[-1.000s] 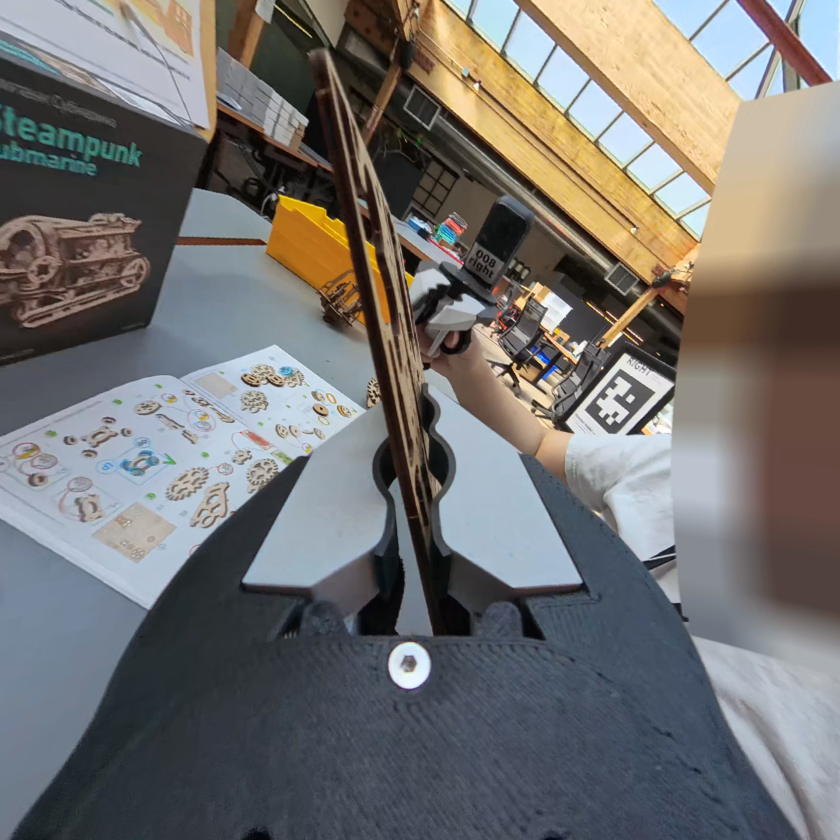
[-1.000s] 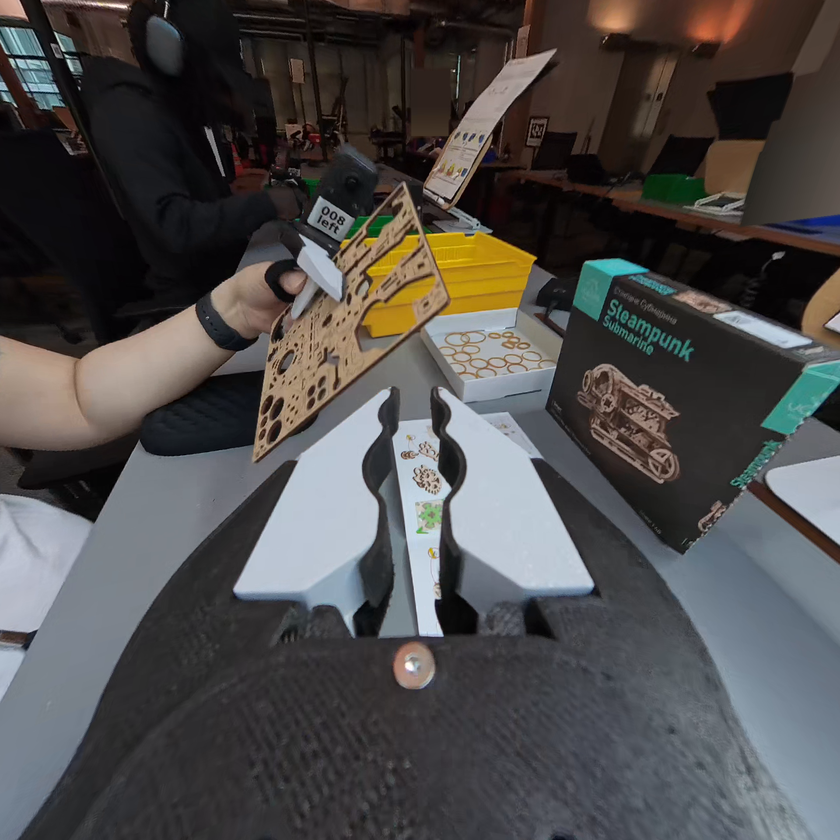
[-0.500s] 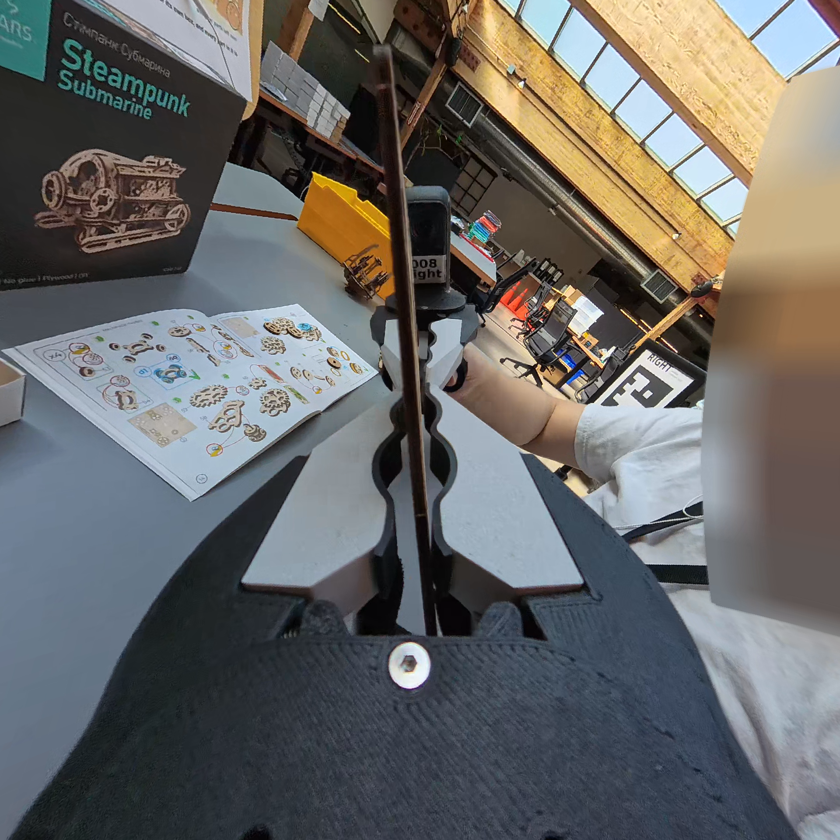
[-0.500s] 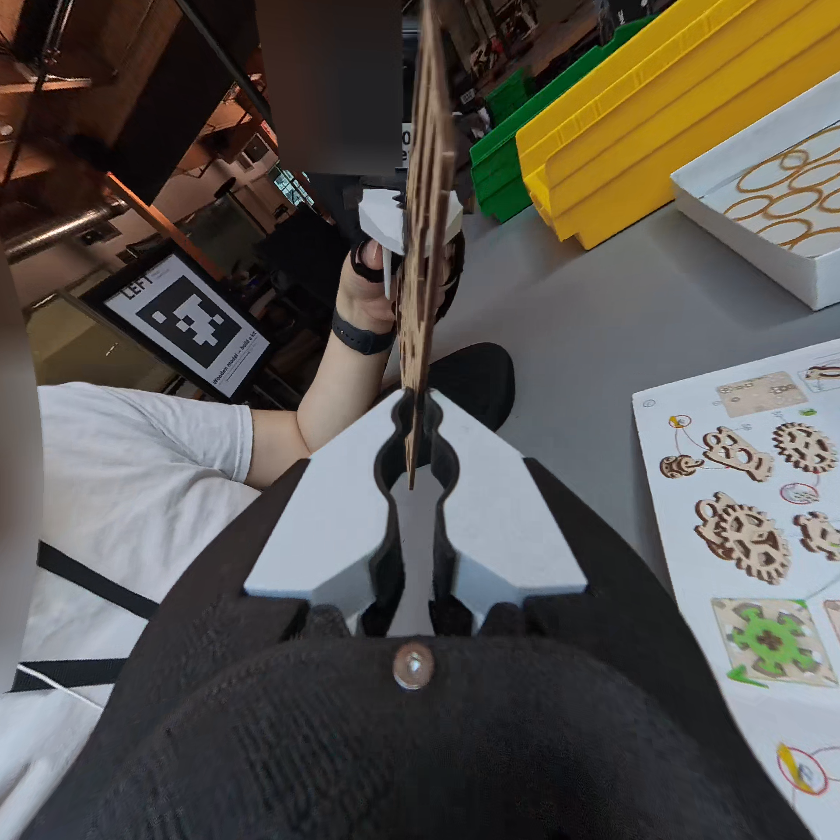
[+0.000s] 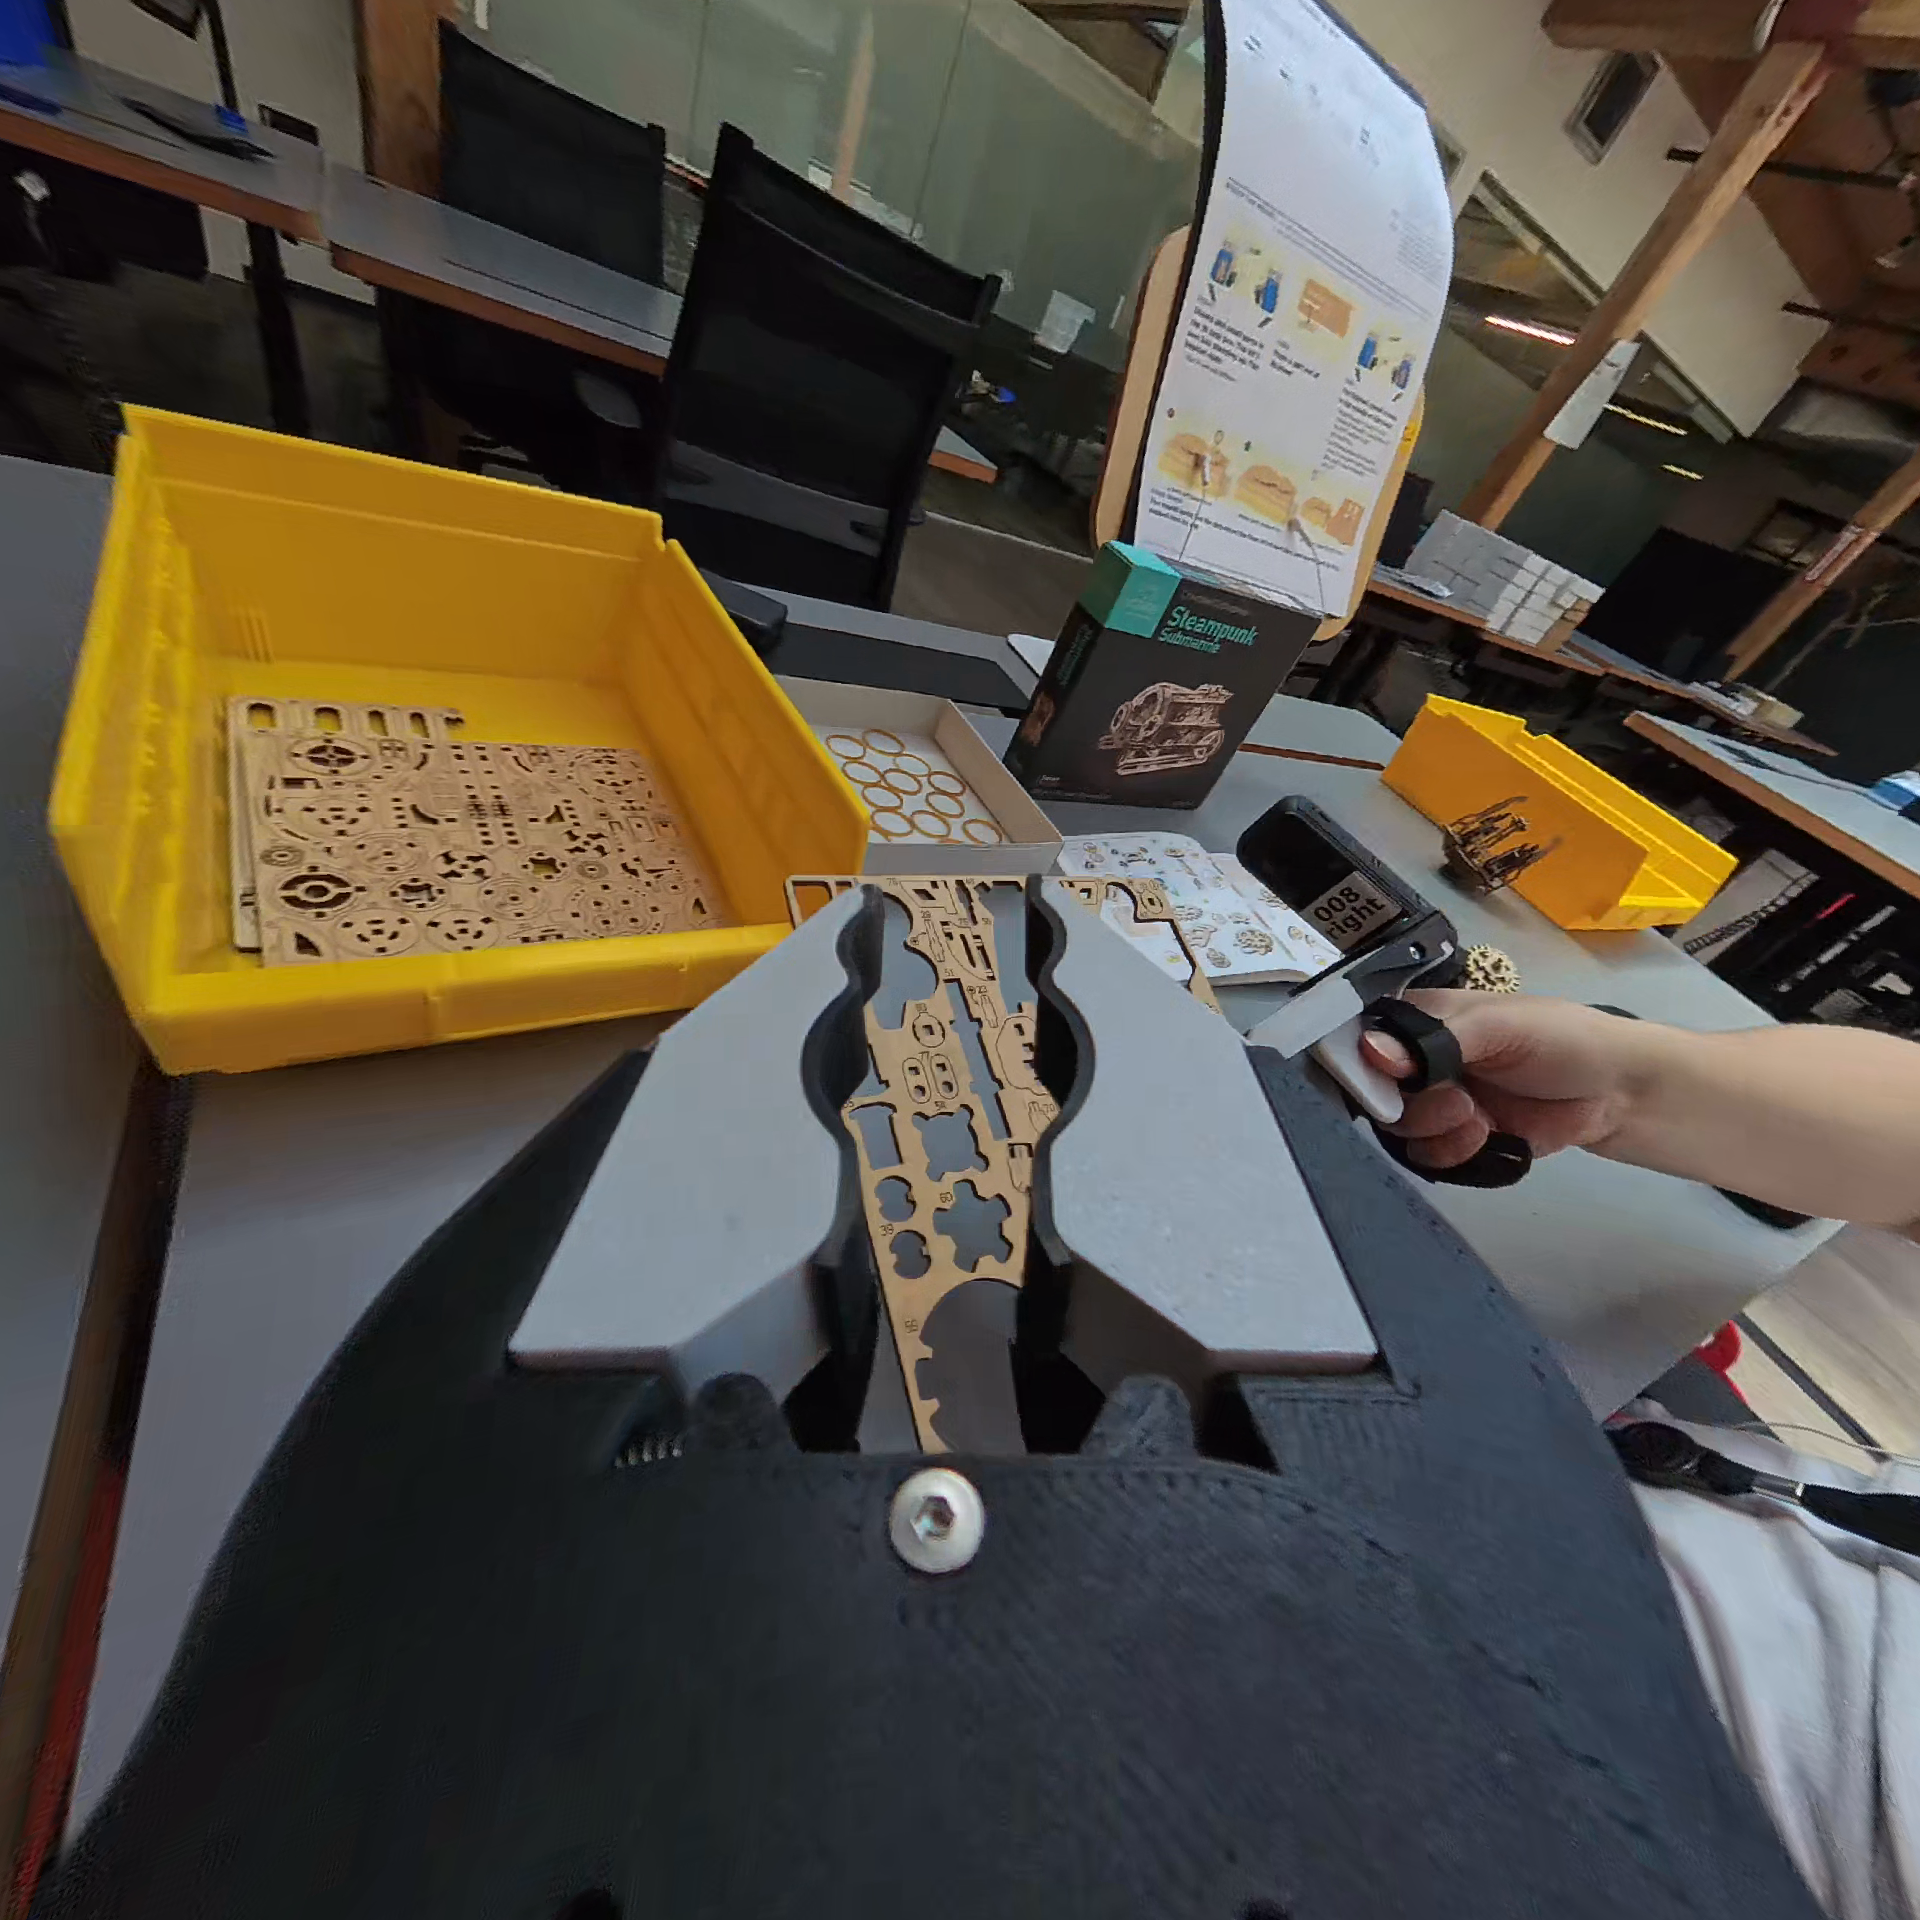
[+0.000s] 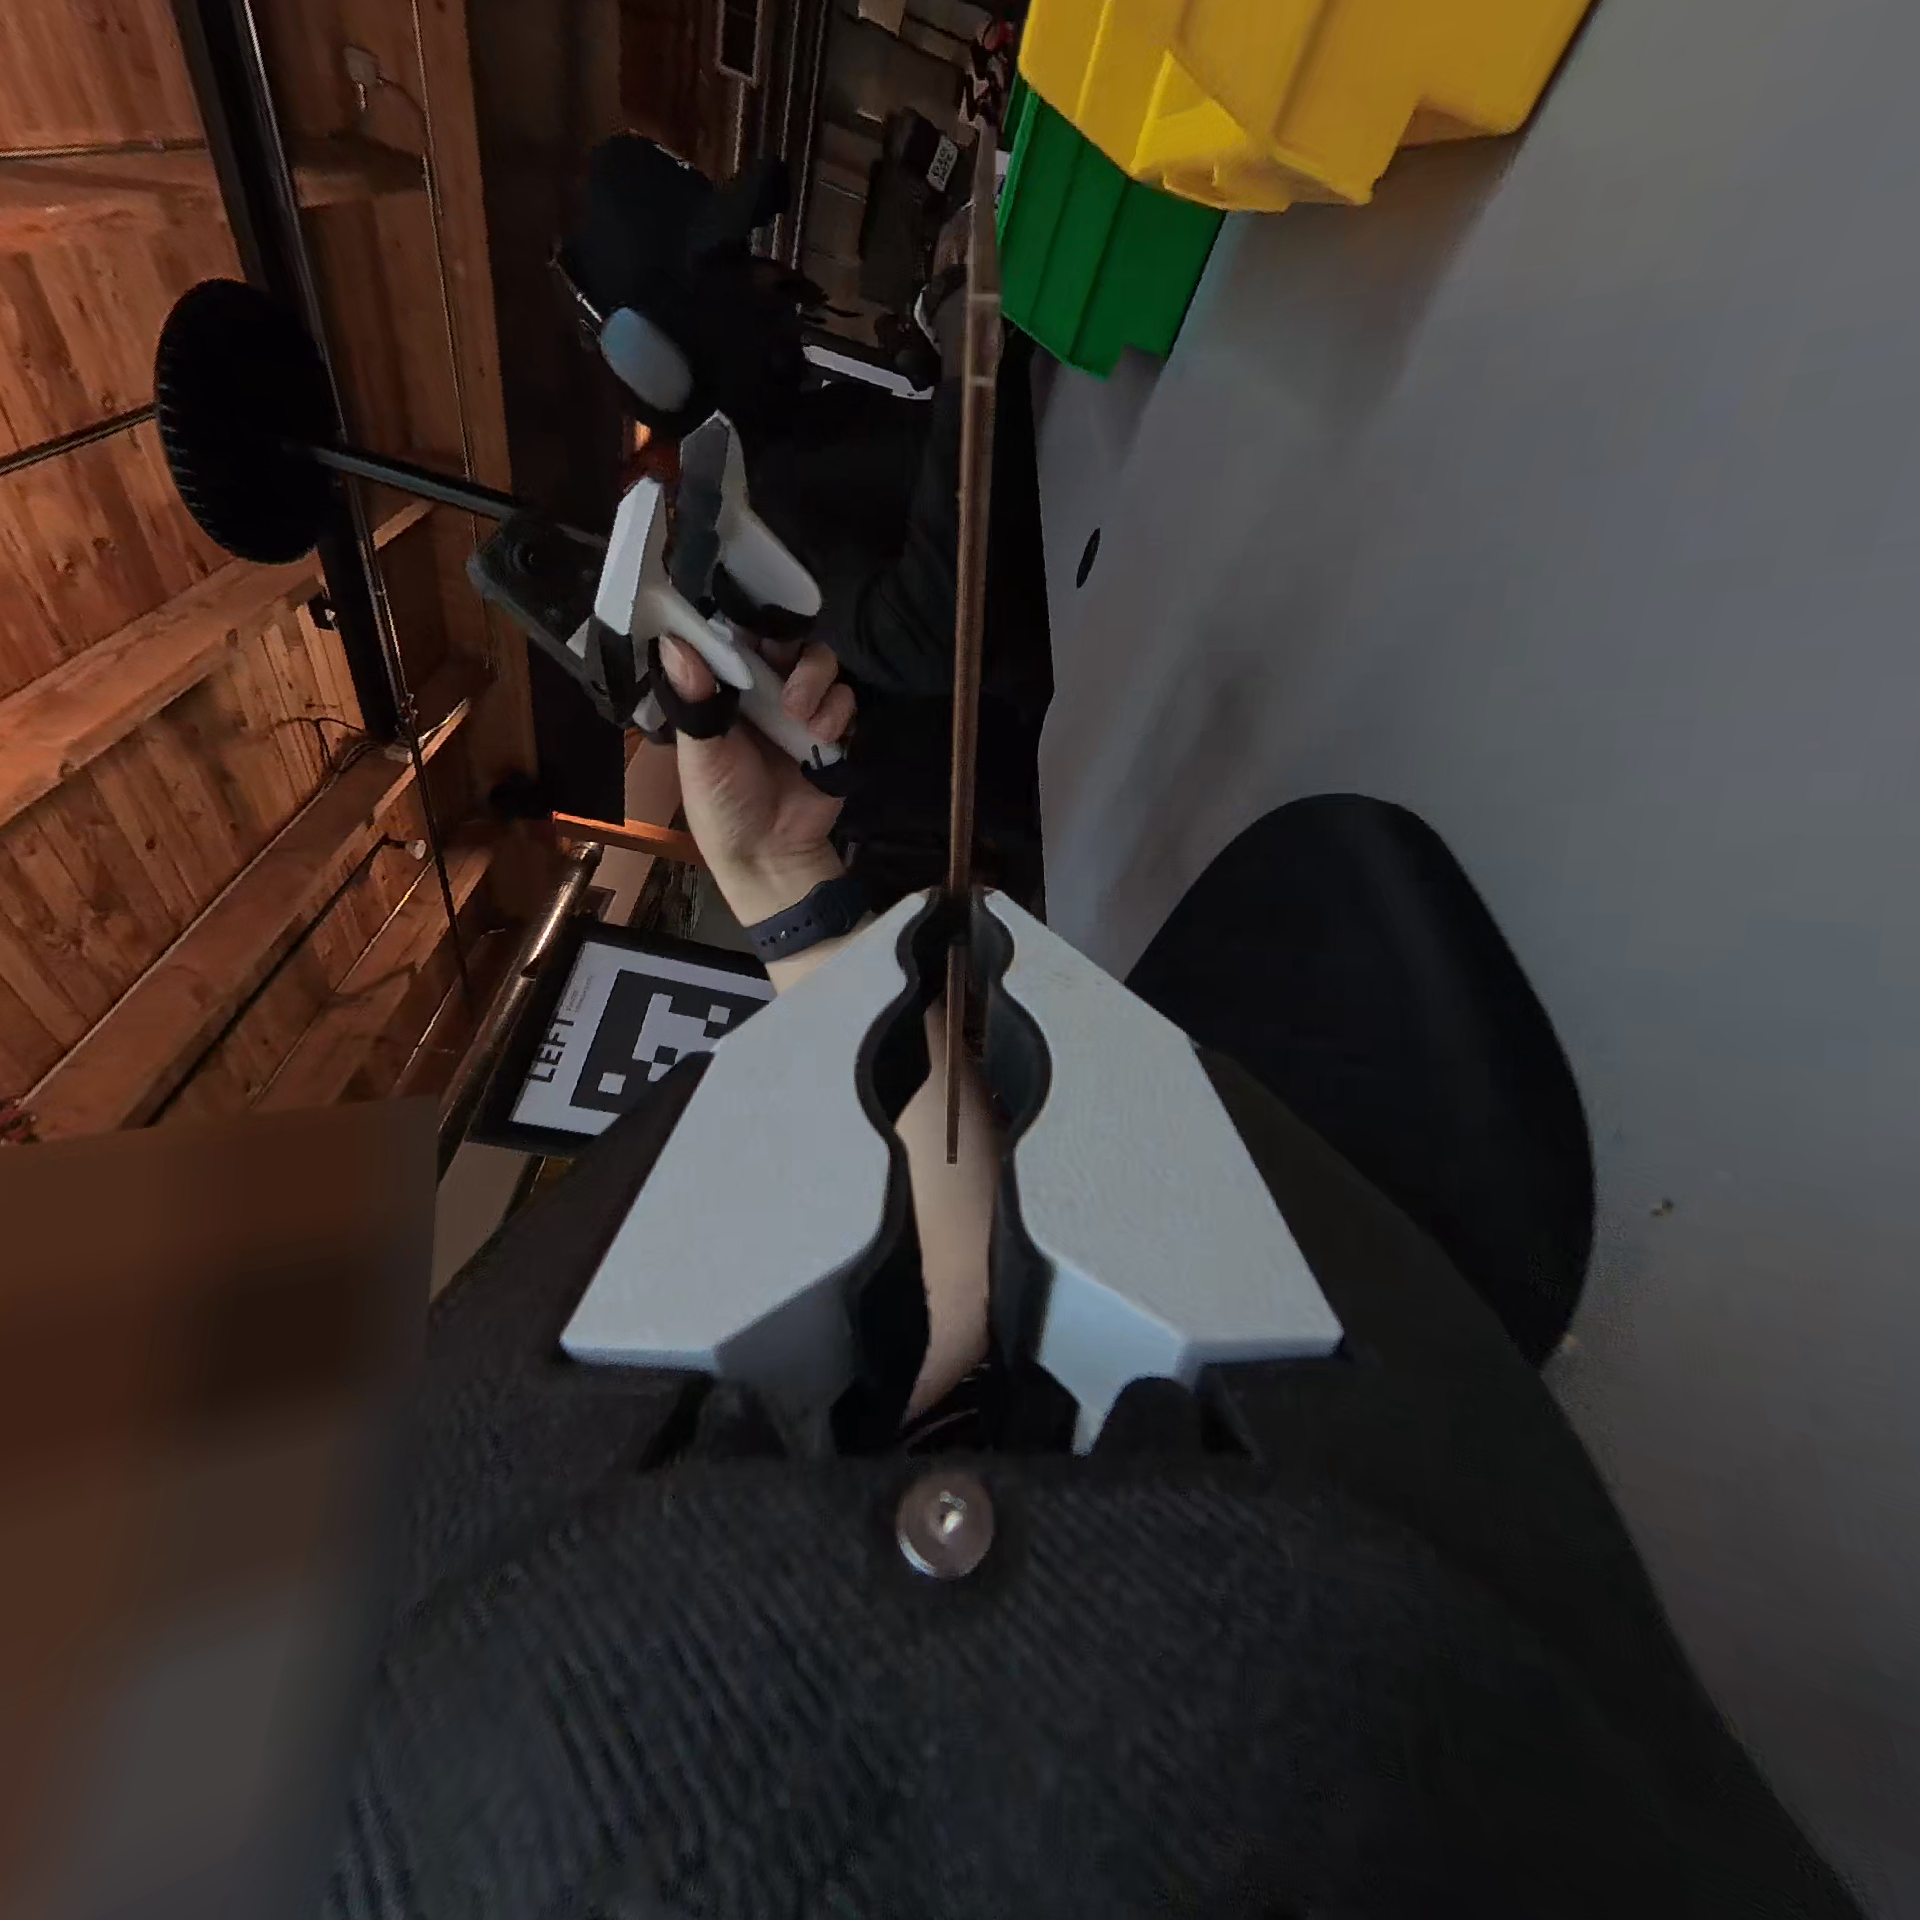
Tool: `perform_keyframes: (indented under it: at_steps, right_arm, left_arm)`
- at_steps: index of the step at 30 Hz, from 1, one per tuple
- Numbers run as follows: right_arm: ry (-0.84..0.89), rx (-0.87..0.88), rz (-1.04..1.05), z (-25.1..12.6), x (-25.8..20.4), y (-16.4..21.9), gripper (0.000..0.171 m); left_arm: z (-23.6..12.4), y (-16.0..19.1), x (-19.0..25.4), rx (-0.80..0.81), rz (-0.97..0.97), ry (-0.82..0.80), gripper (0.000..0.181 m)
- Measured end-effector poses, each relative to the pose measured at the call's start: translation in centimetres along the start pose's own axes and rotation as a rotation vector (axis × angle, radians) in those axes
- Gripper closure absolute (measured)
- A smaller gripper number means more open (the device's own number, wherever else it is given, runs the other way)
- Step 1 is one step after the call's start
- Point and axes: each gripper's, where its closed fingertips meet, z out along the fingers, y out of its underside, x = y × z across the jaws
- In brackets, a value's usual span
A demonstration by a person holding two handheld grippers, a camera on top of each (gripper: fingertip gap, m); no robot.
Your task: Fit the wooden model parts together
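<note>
Standing at the grey table [image 5: 364, 1195], I am observing the right gripper [image 6: 961, 914] clamping the wooden sheet [image 6: 977, 520] at its near end, fingertips pressed together on the thin board. In the right wrist view the sheet is showing edge-on only, so none of its cut-outs can be made out there, and its far end is running into dark clutter. The left gripper [image 5: 951, 914] is hanging above the same wooden sheet [image 5: 935, 1174] with its jaws standing apart and nothing between them. Its own fingers are covering both sides of the sheet, so the sheet's outline is only partly showing. The right wrist view is confirming this: the left gripper [image 6: 691, 457] is sitting in a hand to the left of the sheet, spread and clear of it. In the left wrist view the right gripper [image 5: 1299, 1023] is appearing at the right, but its fingertips are tucked behind the nearer gripper, so the contact is not visible there. Far left, a yellow bin [image 5: 125, 727] is holding further punched sheets [image 5: 447, 842]. Beyond the grippers a white tray [image 5: 971, 717], a dark box [image 5: 1143, 675] and a booklet [image 5: 1195, 883] are lying, the booklet partly covered. A second yellow bin [image 5: 1538, 790] is standing far right, cut short by the table edge.
</note>
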Motion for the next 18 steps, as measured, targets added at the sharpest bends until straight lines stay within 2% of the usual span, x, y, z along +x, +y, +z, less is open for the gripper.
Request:
perform_keyframes:
  at_steps: [3,7,8,10,12,15,17,18]
  right_arm:
    - [0.072,-0.008,0.082,4.1,1.5,0.8,0.17]
    - [0.195,-0.01,0.105,7.7,3.8,0.9,0.169]
    - [0.21,-0.039,0.098,8.2,3.9,1.2,0.166]
    - [0.249,-0.126,0.027,8.4,3.6,1.8,0.15]
    - [0.329,-0.197,-0.098,7.2,3.3,1.8,0.136]
    - [0.375,-0.249,-0.338,3.1,0.9,0.8,0.137]
    - [0.431,-0.313,-0.632,-1.4,-0.4,0.4,0.14]
    - [0.534,-0.349,-0.843,-4.6,0.0,-0.2,0.144]
  left_arm:
    - [-2.9,0.7,-0.8,0.015,0.004,-0.085,0.156]
    - [-4.9,2.8,-1.5,0.005,-0.048,-0.105,0.16]
    - [-5.1,3.4,-1.6,-0.003,-0.071,-0.096,0.161]
    - [-5.4,4.6,-1.4,-0.027,-0.109,-0.071,0.163]
    - [-5.5,5.6,-1.2,-0.046,-0.111,-0.062,0.164]
    - [-5.8,6.3,-0.4,-0.045,-0.05,-0.066,0.164]
    - [-6.1,6.3,0.3,-0.025,0.032,-0.081,0.165]
    - [-6.2,6.1,0.8,-0.01,0.081,-0.095,0.164]
